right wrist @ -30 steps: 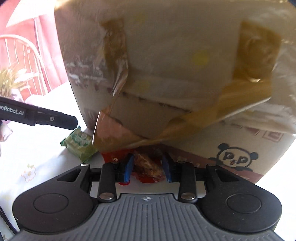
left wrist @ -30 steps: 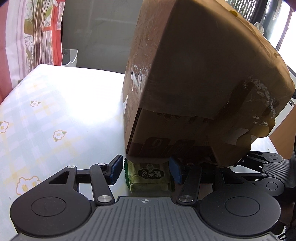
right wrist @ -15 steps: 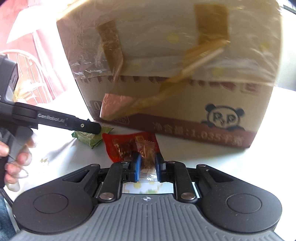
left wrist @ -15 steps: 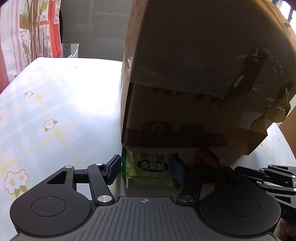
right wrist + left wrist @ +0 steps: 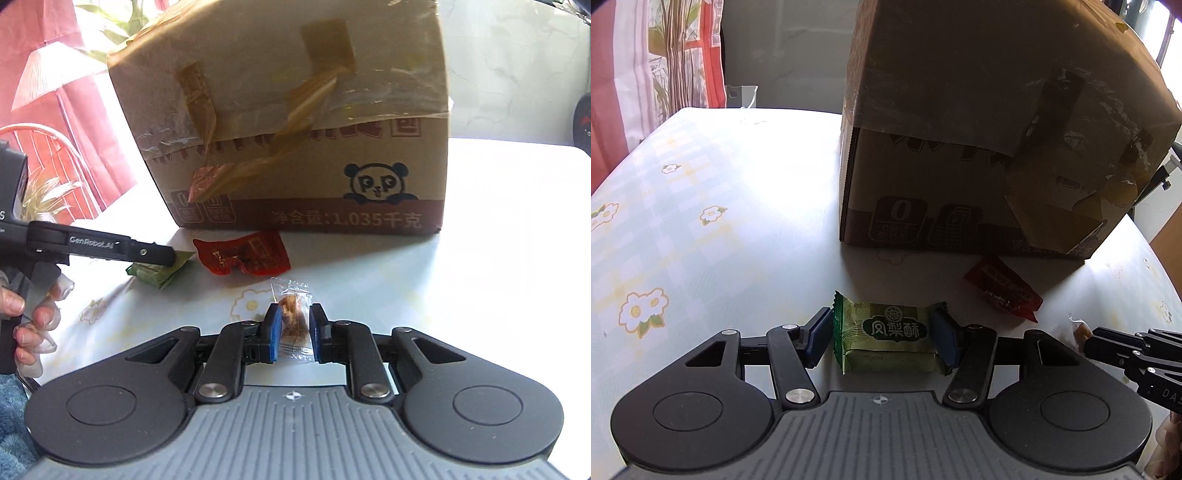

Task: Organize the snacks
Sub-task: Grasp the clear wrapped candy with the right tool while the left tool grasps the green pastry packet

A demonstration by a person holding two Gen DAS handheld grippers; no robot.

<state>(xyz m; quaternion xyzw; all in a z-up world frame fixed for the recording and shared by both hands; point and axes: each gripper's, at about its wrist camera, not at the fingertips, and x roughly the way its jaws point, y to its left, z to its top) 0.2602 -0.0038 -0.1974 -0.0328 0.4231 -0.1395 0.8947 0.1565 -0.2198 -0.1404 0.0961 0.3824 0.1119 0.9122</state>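
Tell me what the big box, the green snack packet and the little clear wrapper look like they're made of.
Box: corrugated cardboard, matte brown, going by the fluted corner edge and the peeling glossy tape. Green snack packet: probably plastic film with a soft sheen, its ends crimped in a zigzag. Clear wrapper in the right gripper: thin transparent plastic, crinkled and shiny, with a brown snack visible through it.

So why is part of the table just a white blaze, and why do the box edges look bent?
Left wrist view: sunlight glares off the tablecloth, washing out its flower print, while the cardboard box faces the camera in shadow. Right wrist view: the box is lit, with glare on the table at right. Both lenses are fisheye, so straight edges bow; focus is fairly sharp.
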